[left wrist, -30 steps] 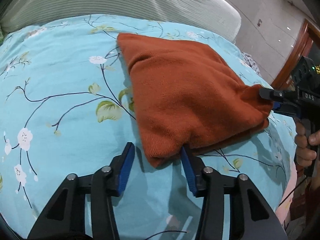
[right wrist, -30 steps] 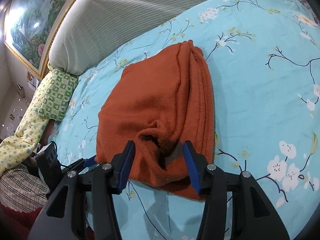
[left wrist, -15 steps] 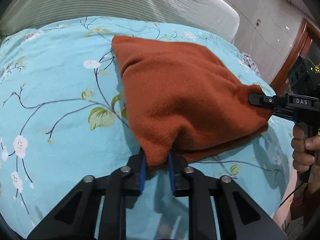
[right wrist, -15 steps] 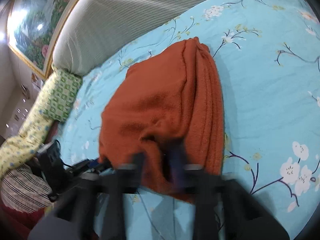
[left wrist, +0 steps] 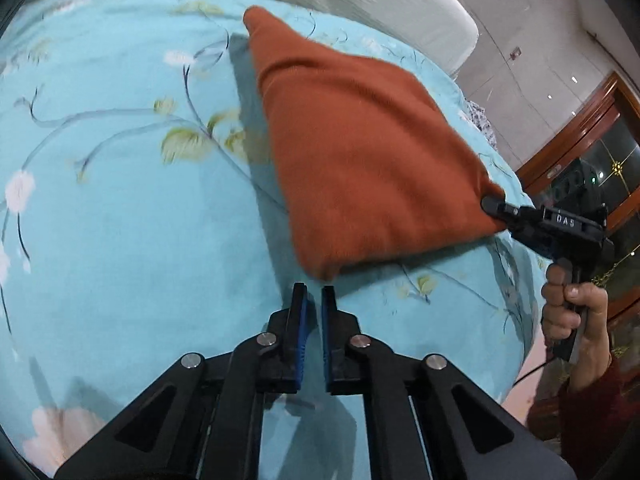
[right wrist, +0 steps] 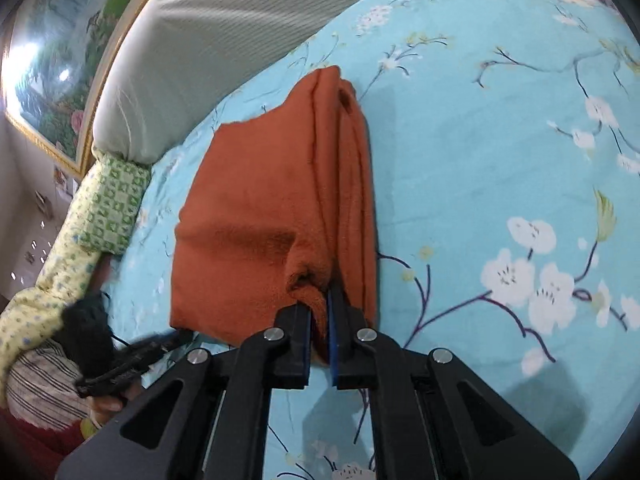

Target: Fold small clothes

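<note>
— Rust-orange knitted garment [left wrist: 372,152], how far along am I with it?

— You are well into it, I'd say. It lies on the turquoise flowered bed sheet [left wrist: 120,240], near the striped grey pillow [right wrist: 208,40], and it is already doubled into a compact, thick packet. Several layers show stacked along its right edge in the right wrist view.

— And my grips?

— Your right tool [right wrist: 319,320] is clenched on the near corner, with a fold of the knit pinched between the blue pads. That corner is raised off the sheet, so the packet slopes up toward you. Your left tool [left wrist: 312,300] is clenched too, but on nothing that I can see. The other near corner sits just beyond its tips, not between the pads.

— So what is left?

— Judging by the shape, probably one more fold, or only squaring up and setting it flat. With just one corner held, the packet may sag or twist, and the stacked layers could slide apart. You would likely need to take that free corner again first.
</note>
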A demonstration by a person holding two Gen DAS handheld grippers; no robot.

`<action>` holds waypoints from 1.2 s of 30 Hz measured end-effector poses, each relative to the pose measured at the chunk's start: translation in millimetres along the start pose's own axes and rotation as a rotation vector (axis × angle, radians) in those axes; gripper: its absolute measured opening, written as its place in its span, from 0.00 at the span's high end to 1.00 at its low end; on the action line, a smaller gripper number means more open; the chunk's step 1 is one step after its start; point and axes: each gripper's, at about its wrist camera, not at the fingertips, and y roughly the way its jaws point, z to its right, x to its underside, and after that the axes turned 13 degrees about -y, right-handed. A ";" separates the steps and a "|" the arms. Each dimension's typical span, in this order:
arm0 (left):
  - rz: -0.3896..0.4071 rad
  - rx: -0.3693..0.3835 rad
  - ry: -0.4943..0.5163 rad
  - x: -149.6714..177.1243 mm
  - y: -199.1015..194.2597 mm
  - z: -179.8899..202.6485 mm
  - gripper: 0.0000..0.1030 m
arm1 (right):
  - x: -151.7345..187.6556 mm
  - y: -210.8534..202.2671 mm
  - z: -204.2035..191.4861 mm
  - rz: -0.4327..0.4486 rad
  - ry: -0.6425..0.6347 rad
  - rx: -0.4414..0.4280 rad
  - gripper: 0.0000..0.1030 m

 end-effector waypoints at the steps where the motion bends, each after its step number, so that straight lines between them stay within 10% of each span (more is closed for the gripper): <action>1: 0.003 0.008 0.008 1.7 -4.1 1.1 0.97 | -2.6 -1.3 -3.2 -0.009 -0.021 0.018 0.93; 8: 0.049 0.070 -0.007 -17.0 -40.5 3.9 0.46 | -28.2 -30.2 -19.0 0.067 -0.089 0.058 0.44; 17: 0.015 0.121 -0.149 -74.9 -14.1 -11.7 0.34 | -66.2 7.0 -1.0 0.037 -0.022 0.018 0.24; 27: -0.038 0.193 -0.197 -106.2 40.7 -10.9 0.30 | -99.2 74.9 17.7 -0.070 -0.074 -0.002 0.26; 31: -0.025 0.201 -0.185 -110.6 56.9 0.7 0.50 | -100.3 98.5 28.6 -0.095 0.008 -0.159 0.71; 36: 0.025 0.254 -0.199 -107.7 39.4 -3.9 0.72 | -90.4 83.7 24.5 -0.008 0.091 -0.239 0.77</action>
